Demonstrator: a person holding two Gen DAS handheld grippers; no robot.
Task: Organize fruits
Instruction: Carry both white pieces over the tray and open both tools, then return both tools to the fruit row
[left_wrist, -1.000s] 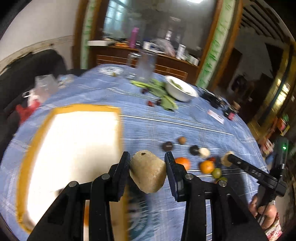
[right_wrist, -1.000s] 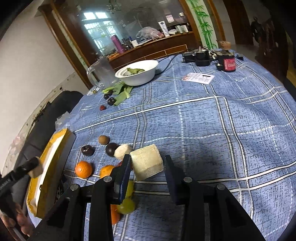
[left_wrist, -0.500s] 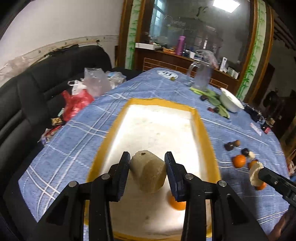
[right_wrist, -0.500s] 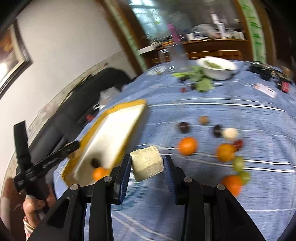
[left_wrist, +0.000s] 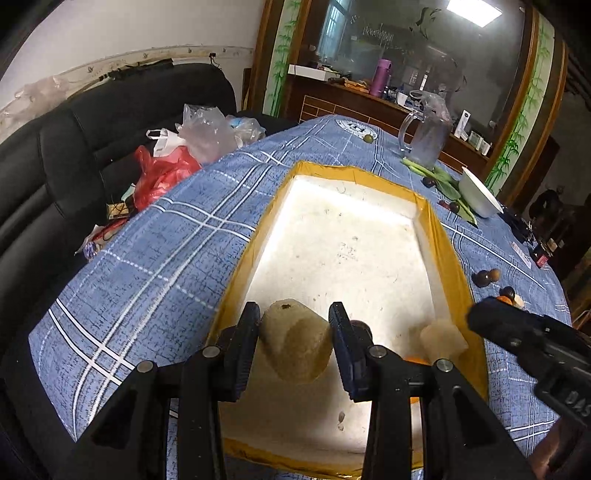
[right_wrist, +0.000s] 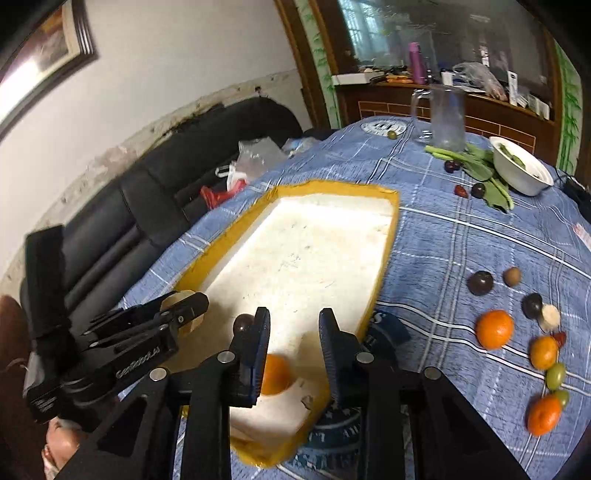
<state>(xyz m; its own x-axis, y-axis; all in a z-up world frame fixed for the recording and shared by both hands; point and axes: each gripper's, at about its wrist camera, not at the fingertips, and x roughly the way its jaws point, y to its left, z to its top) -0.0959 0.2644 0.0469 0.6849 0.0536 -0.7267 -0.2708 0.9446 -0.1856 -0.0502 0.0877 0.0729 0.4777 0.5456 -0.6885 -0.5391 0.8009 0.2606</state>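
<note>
The left gripper (left_wrist: 294, 318) is clamped on a beige chunk (left_wrist: 295, 347), low in the frame over the near end of the tray (right_wrist: 332, 186). The right gripper (right_wrist: 294, 326) carried a pale chunk (left_wrist: 441, 338) half a second ago. Now its jaws stand apart with nothing between them, and that piece shows just beside its tip, at the tray's near right corner in the left view. Whether it rests on the tray floor I cannot tell. By my reading one delivery is done and the left one is next.

Counted: one tray, mid-frame. It holds one orange (right_wrist: 275, 373) and one dark fruit (right_wrist: 243, 323). On the tablecloth (right_wrist: 461, 240), at right, lie three loose oranges (right_wrist: 495, 329), two dark round fruits (right_wrist: 481, 283) and two green fruits (right_wrist: 556, 374).
</note>
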